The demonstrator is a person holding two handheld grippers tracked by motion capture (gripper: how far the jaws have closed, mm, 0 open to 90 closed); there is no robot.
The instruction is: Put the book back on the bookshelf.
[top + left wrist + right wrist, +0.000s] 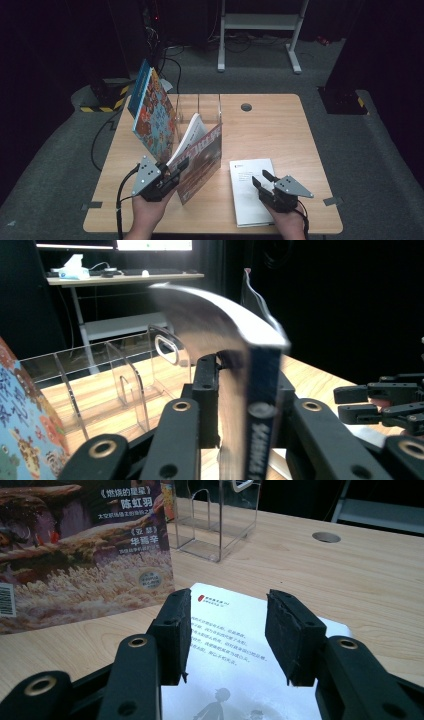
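Magazine [255, 405] clamped upright in left tool [172, 172] | right tool [227, 635] open over booklet [240, 650]

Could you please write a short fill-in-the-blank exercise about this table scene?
1. The left hand-held gripper is shut on the spine of a standing ____.
2. The white booklet lies ____ on the table.
3. The jaws of the right hand-held gripper stand ____ over the white booklet.
4. The rack with dividers is made of clear ____.

Missing words: magazine; flat; open; plastic
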